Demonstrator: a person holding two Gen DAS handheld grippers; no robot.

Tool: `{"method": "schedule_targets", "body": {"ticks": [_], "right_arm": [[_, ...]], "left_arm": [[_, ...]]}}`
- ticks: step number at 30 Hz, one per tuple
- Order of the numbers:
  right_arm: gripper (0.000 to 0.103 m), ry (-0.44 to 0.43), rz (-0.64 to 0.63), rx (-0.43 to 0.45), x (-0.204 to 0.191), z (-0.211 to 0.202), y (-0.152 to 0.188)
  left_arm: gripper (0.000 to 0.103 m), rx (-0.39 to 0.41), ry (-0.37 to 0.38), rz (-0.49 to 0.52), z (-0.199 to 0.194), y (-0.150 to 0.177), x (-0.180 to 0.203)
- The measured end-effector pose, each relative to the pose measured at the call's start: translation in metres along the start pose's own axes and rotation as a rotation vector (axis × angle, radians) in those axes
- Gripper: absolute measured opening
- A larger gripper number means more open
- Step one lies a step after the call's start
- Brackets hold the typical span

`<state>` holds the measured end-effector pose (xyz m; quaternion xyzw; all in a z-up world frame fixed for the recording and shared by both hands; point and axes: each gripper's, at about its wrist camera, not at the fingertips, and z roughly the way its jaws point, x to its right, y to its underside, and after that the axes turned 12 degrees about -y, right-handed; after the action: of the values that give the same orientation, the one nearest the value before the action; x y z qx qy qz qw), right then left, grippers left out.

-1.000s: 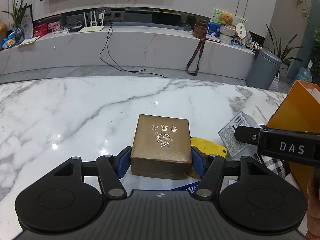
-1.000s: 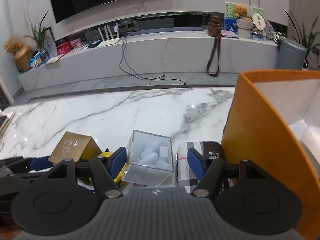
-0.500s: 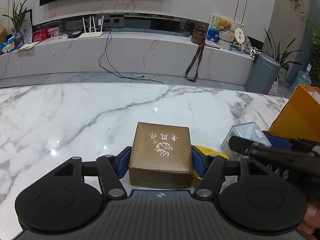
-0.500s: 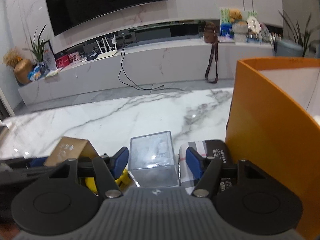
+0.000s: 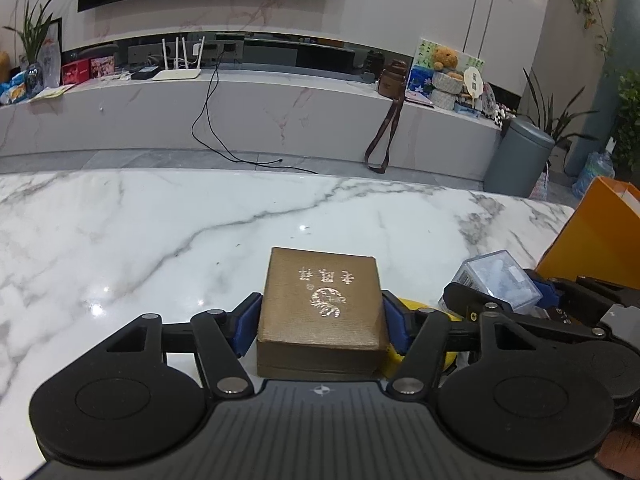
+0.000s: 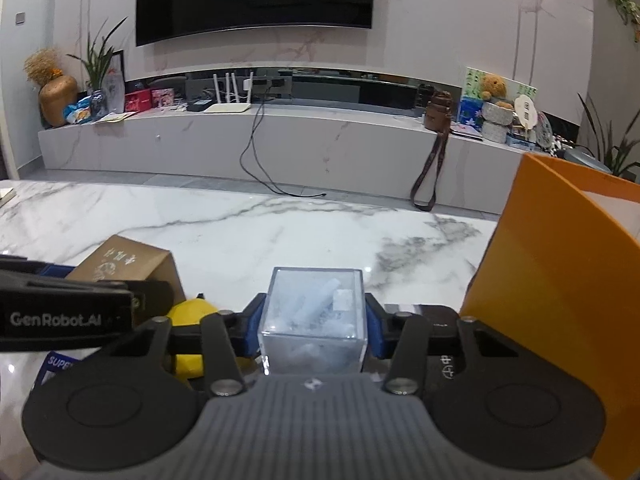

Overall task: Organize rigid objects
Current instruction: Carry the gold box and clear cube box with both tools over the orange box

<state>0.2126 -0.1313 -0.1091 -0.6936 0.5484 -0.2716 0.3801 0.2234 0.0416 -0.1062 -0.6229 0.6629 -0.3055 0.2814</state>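
Note:
A brown gift box (image 5: 320, 304) with gold lettering lies on the marble table (image 5: 160, 232). My left gripper (image 5: 321, 320) straddles it; its jaws are closing and the blue pads (image 5: 250, 322) touch both sides of the box. A clear plastic box (image 6: 314, 312) holding pale pieces sits between the pads of my right gripper (image 6: 313, 326), which is shut on it. In the left wrist view the clear box (image 5: 494, 280) shows at the right. In the right wrist view the brown box (image 6: 124, 260) sits at the left, partly behind the left gripper's finger.
A yellow object (image 6: 190, 312) lies between the two boxes. A tall orange container (image 6: 560, 300) stands close on the right. A dark tin (image 6: 438, 316) lies under the right finger and a blue packet (image 6: 56, 364) at the near left. Open marble stretches ahead.
The right gripper's jaws closed onto the clear box, which now sits square between the pads. The left pads drew in against the brown box. The left hand stayed put.

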Motion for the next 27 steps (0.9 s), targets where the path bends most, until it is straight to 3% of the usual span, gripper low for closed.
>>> {"method": "schedule_targets", "body": {"ticks": [12,27], "right_arm": [[0.047,-0.010,0.028,-0.037,0.002,-0.001,-0.008],[0.047,-0.055,0.031,0.030,-0.005,-0.040,-0.037]], "left_arm": [[0.070,-0.018,-0.036,0.045,-0.012,-0.006,0.001],[0.070,0.030,-0.035,0.035,-0.065,-0.031,0.009]]}}
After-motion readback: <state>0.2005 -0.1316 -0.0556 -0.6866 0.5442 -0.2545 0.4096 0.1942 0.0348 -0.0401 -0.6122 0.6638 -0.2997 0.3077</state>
